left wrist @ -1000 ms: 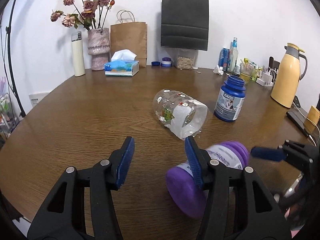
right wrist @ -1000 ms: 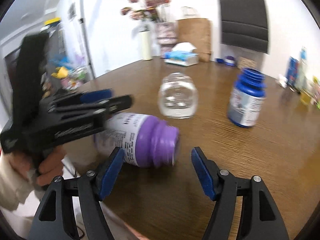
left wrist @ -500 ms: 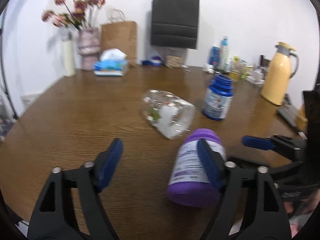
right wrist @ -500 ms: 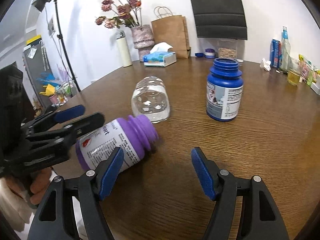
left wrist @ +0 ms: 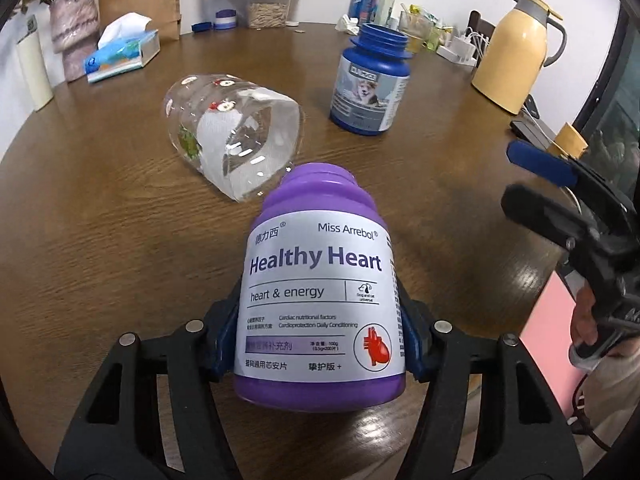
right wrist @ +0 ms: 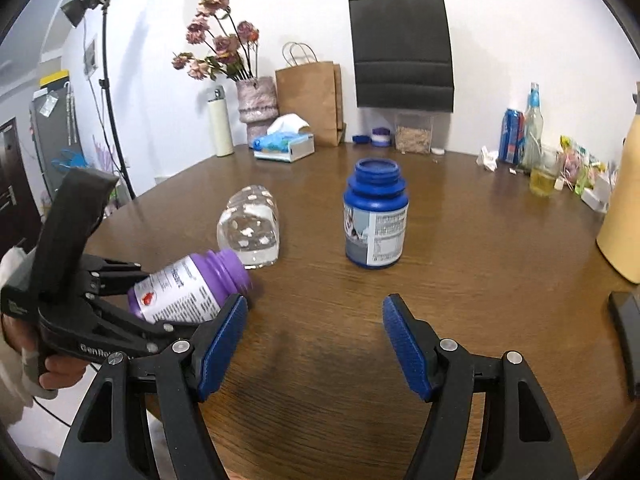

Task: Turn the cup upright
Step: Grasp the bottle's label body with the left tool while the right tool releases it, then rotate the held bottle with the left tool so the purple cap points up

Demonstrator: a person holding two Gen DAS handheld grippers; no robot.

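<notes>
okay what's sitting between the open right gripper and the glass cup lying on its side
In the right wrist view, bare wooden table mostly separates the right gripper from the cup; the purple bottle, held by the left gripper, sits just left.

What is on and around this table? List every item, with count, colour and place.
purple bottle: 1, purple, tilted in the left gripper
glass cup: 1, clear, on its side mid-table
blue bottle: 1, blue, upright beyond the cup
tissue box: 1, blue, far left
vase: 1, pink, with flowers
paper bags: 2, brown and black, at wall
jug: 1, yellow, far right
table: 1, brown wood
left gripper: 1, black, shut on bottle
right gripper: 1, black, open
</notes>
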